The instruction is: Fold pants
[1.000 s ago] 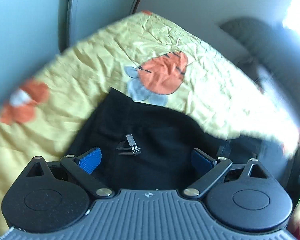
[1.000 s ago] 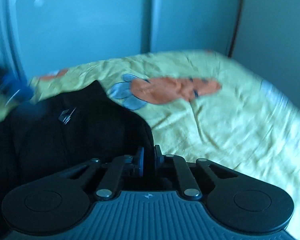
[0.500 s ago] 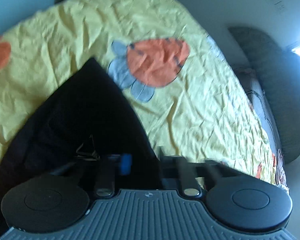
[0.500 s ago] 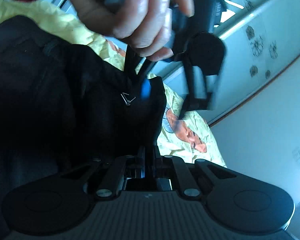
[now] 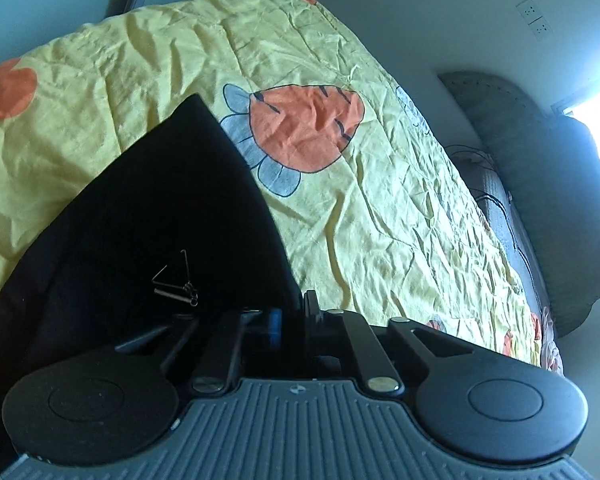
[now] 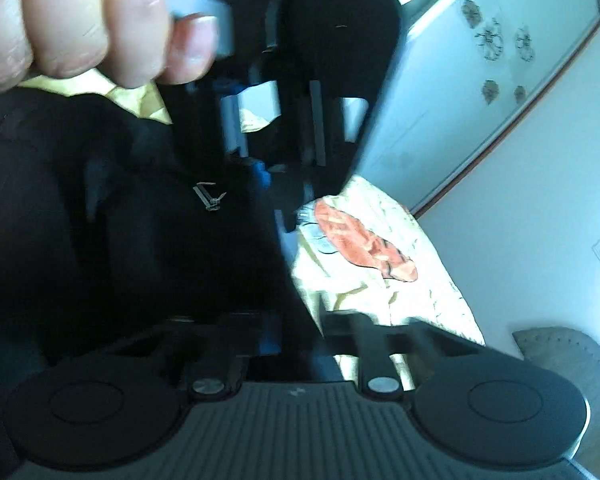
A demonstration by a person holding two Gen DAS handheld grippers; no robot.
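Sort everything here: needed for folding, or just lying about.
Needed:
- black fabric pants
- left gripper, jaws opening, pants edge between
- right gripper, shut on pants

Lying about:
- yellow carrot-print bedsheet
- grey pillow
- white wall socket

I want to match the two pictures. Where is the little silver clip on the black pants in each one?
Left wrist view: the clip sits lower left of middle, on the pants, just above the claw.
Right wrist view: the clip is left of middle, on the pants, below the hand.
Shared landmark: the orange print on the yellow sheet, right of the pants in both.
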